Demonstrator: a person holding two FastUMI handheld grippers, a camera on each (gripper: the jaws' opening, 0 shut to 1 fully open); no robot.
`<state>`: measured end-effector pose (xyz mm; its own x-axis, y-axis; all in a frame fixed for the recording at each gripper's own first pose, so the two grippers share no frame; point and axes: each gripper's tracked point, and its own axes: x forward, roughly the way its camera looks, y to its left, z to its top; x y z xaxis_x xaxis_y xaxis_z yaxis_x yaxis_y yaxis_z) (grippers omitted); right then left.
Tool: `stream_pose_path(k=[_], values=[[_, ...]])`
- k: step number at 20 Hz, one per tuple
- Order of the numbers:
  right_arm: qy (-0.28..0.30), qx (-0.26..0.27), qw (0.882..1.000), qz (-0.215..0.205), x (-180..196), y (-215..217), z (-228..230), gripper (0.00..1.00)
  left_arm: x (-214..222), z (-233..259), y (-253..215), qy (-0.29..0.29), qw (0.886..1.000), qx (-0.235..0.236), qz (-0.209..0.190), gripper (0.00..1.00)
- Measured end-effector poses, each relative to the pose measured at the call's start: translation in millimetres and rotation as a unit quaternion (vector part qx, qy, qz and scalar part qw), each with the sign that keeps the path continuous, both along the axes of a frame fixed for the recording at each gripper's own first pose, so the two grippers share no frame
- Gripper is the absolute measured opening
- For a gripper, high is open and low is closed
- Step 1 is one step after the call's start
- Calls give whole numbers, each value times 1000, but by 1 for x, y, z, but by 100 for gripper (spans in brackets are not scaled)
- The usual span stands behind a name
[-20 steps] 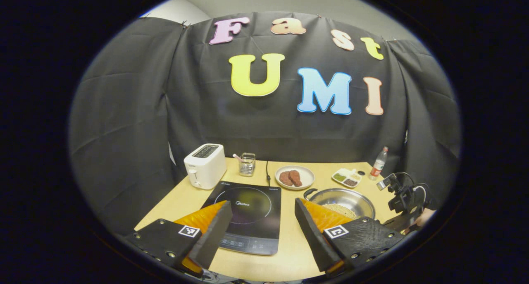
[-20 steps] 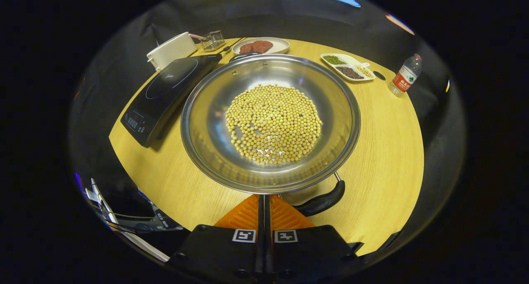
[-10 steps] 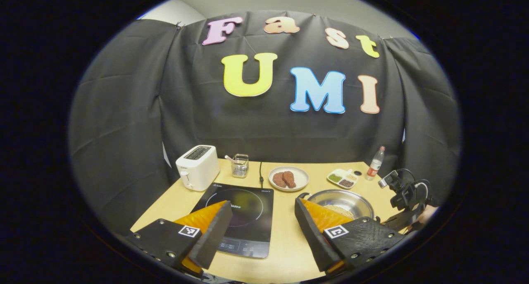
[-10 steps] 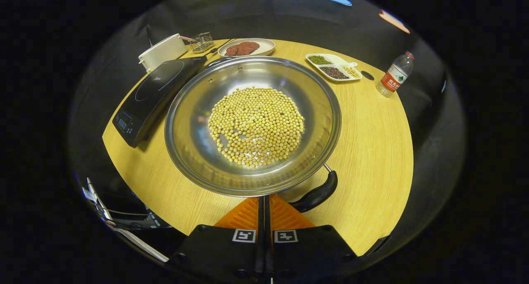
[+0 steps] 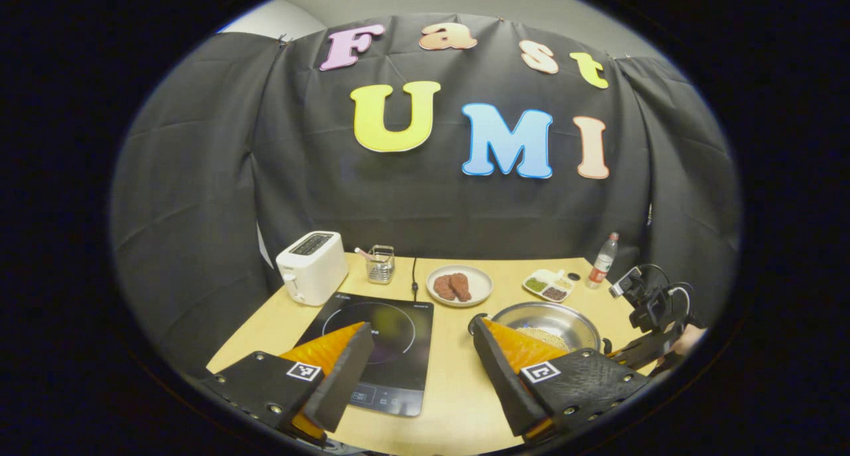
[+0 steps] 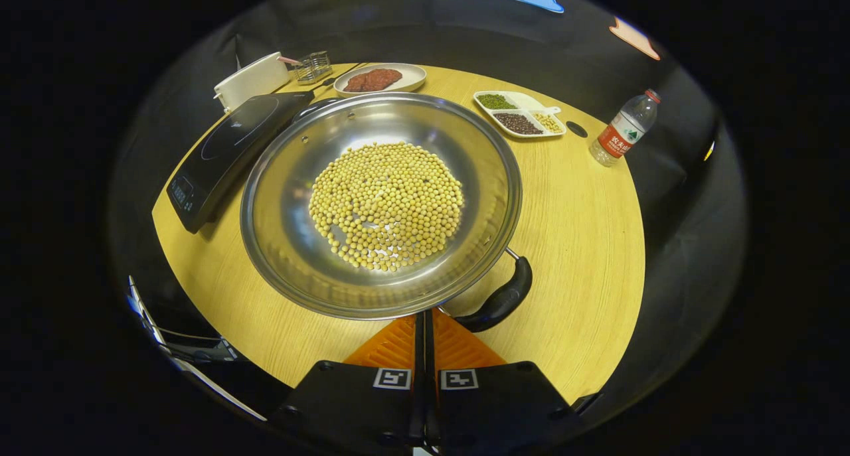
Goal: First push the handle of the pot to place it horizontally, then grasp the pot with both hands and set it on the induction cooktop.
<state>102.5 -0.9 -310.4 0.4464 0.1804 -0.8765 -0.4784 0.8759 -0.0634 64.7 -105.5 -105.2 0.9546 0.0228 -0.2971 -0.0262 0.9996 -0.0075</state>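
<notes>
Here, one shiny round steel pot sits on the pale wooden table, just right of the one flat black induction cooktop and not on it. A single heap of small yellow beans covers its bottom. The pot has two curved black handles: one at its near rim, one at its far rim beside the cooktop.

The right gripper has its two fingers pressed together with nothing between them, tips at the pot's near rim just left of the near handle. The left gripper hangs with its jaws spread wide, holding nothing, above the table's near edge, between cooktop and pot.

Behind the cooktop stand one white toaster and one small clear glass cup. Beyond the pot lie one round white plate with two brown pieces, one white divided dish with three fillings, and one clear plastic bottle.
</notes>
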Motion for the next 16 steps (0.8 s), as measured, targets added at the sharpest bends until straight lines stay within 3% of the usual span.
stream_pose_path(k=[2,9,10,16], values=[[-6,0,1000,-6,7,-5,0,1,2,-1,-4,2,1000,-2,0,89],[-28,27,998,-48,38,-22,8,2,12,-9,-10,14,1000,-2,10,93],[-28,31,998,-52,42,-23,9,2,14,-10,-10,16,1000,-2,11,89],[-42,37,997,-58,65,-29,9,2,26,-9,-15,17,1000,7,19,93]])
